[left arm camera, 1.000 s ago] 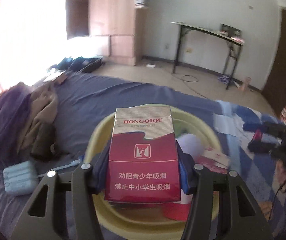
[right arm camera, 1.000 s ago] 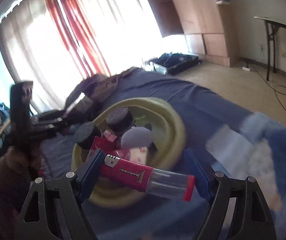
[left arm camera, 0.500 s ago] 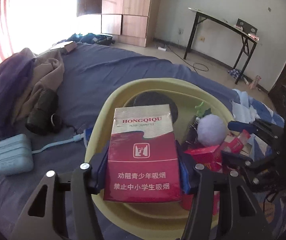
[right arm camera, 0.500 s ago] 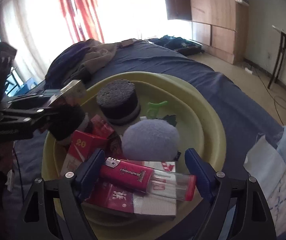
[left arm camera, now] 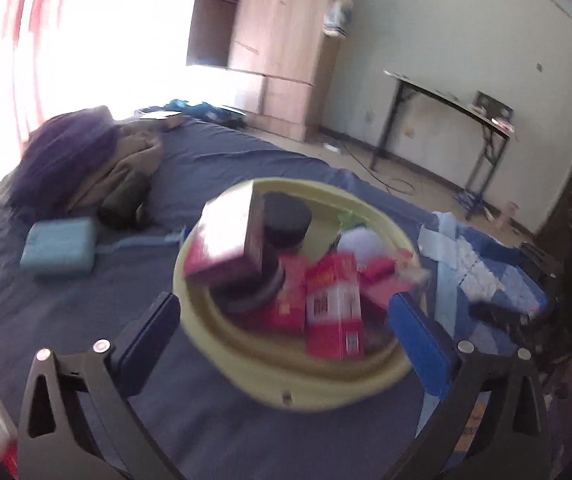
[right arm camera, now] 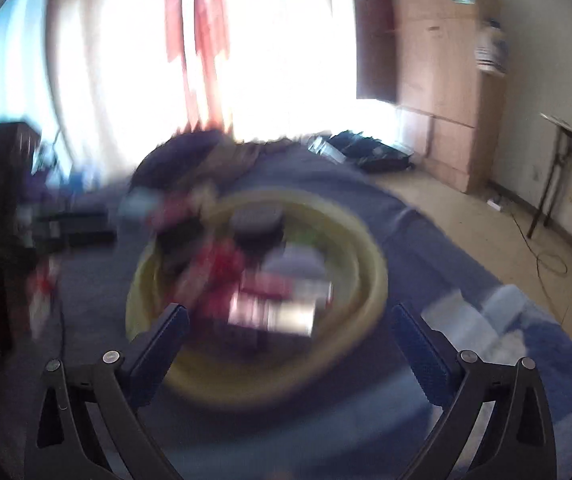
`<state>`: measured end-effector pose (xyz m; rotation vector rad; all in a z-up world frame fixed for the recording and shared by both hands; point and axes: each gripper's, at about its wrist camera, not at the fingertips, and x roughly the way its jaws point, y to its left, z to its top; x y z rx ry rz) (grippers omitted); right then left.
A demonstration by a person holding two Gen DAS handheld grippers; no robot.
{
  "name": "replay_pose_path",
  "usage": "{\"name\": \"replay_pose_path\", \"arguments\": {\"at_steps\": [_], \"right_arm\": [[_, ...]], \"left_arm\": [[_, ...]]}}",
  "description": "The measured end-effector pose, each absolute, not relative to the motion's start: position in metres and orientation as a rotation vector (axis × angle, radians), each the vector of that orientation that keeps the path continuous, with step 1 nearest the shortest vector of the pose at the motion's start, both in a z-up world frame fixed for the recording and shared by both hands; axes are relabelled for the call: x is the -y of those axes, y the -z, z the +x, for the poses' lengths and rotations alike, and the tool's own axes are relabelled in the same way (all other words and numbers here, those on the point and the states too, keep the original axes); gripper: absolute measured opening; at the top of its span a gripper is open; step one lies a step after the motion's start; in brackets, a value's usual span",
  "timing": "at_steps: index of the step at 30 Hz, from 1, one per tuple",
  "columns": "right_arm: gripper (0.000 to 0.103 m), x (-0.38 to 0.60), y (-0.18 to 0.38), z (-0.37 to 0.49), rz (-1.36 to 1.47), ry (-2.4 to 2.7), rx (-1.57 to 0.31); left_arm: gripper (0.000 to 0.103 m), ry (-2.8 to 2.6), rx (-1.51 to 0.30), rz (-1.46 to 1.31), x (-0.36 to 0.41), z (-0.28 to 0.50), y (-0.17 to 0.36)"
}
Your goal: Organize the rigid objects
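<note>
- Cigarette pack [left arm camera: 225, 236] no longer pinched by the left gripper [left arm camera: 286, 316]; now tilted over the left rim of the yellow basin [left arm camera: 326, 392], blurred, resting against or just above a black round puck [left arm camera: 286, 220].
- Red lighter [right arm camera: 281, 286] gone from the right gripper [right arm camera: 286, 320]; now lying in the basin [right arm camera: 370, 280] among the red boxes, heavily blurred.
- Also in the basin: a red carton with barcode [left arm camera: 336, 308] standing near the front, a pale fuzzy ball [left arm camera: 360, 242] behind it, a second dark puck [left arm camera: 251, 292] low at left.
- Left fingers [left arm camera: 147, 332] spread wide, empty, flanking the basin's near rim.
- Right fingers [right arm camera: 420, 350] likewise spread, holding nothing, pulled back from the basin.
- Basin on the blue bed [left arm camera: 85, 320]; light-blue case [left arm camera: 59, 246] and heaped clothes [left arm camera: 85, 160] to its left.
</note>
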<state>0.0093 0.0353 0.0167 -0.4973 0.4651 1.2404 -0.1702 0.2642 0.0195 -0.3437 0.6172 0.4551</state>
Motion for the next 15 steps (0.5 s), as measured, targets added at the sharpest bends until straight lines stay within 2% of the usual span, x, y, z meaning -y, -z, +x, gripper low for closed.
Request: {"name": "replay_pose_path", "arguments": {"at_steps": [4, 7, 9, 15], "right_arm": [[0.103, -0.012, 0.029, 0.007, -0.572, -1.239, -0.504], [0.103, -0.03, 0.056, 0.016, -0.603, -1.216, -0.611], [0.103, -0.045, 0.067, 0.015, -0.649, -1.213, -0.628], [0.103, -0.066, 0.075, 0.007, -0.741, -1.146, -0.606]], "left_arm": [[0.103, -0.464, -0.78, -0.397, -0.232, -0.169, 0.036], [0.103, -0.511, -0.808, -0.332, -0.215, -0.163, 0.058], [0.103, -0.498, -0.89, -0.291, -0.214, -0.148, 0.073], [0.103, -0.541, -0.894, -0.283, -0.222, -0.133, 0.081]]}}
